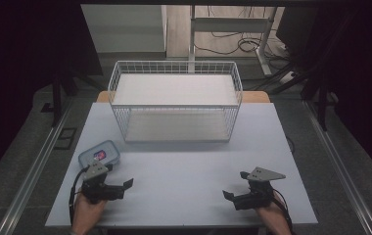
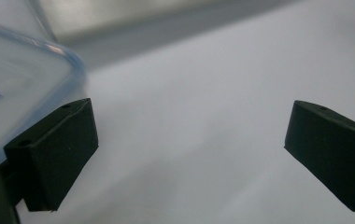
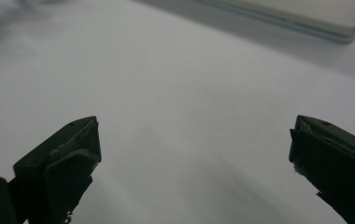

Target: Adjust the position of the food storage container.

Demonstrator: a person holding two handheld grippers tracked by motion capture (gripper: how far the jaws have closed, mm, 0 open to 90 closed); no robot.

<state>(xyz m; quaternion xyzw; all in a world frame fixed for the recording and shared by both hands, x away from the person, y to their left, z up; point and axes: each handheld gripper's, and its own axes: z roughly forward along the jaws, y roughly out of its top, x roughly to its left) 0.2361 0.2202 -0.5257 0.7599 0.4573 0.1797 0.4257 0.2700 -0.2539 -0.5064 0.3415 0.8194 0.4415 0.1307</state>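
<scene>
A small clear container with a blue-rimmed lid (image 1: 99, 153) lies on the white table (image 1: 184, 166) at the front left. My left gripper (image 1: 119, 177) rests just in front of it, open, pointing right, with nothing between its fingers. In the left gripper view the container (image 2: 17, 84) shows blurred beside the left jaw, and the left gripper (image 2: 192, 149) has only bare table in its gap. My right gripper (image 1: 236, 185) sits open at the front right, pointing left. In its own view the right gripper (image 3: 192, 158) holds nothing.
A white wire basket (image 1: 175, 73) with a flat white base stands at the back middle of the table; its base edge (image 3: 306, 16) shows far off in the right gripper view. Table legs and cables lie on the floor beyond.
</scene>
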